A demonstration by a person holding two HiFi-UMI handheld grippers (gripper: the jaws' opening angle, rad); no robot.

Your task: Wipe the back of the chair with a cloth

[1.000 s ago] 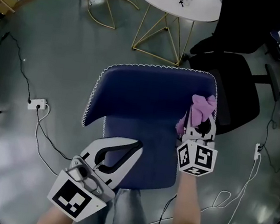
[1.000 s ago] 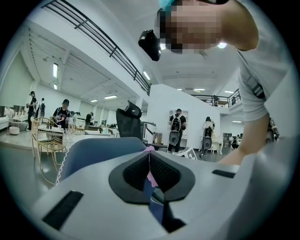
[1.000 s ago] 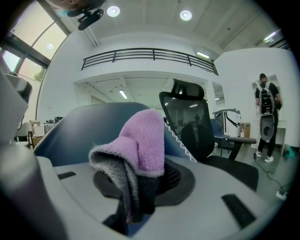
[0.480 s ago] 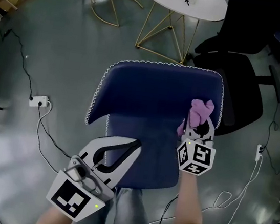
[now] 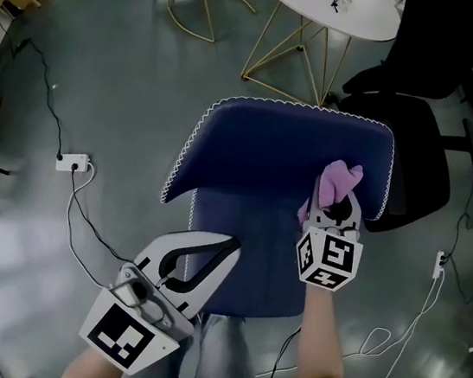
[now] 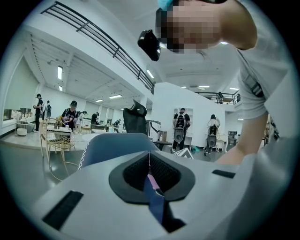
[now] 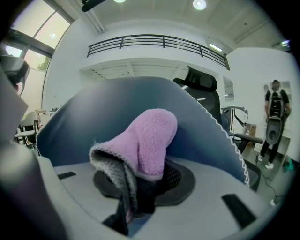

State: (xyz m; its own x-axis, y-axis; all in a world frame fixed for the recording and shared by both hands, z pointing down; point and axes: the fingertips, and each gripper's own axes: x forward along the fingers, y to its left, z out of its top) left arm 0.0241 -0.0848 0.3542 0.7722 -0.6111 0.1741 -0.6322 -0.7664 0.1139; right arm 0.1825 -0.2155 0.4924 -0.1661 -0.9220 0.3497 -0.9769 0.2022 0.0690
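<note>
Grey floor rings the chair (image 5: 266, 162). Our right gripper (image 5: 336, 203) clamps the cloth (image 5: 340, 181) at its back's right edge, ready for wiping. Our left gripper (image 5: 230, 246) waits closed and empty.

The cloth (image 5: 339, 182) is fluffy lilac fleece, grey on its underside. The chair (image 5: 266, 162) wears matt blue fabric, edged in white zigzag stitching. The left claw (image 5: 228, 246) and right claw (image 5: 337, 208) are matt white plastic with black dimpled pads. The floor (image 5: 104, 78) is smooth, glossy grey.

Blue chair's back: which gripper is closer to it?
Right. The right gripper, clamping the pink cloth, is up at the chair back; the left gripper is lower, beside the seat.
</note>
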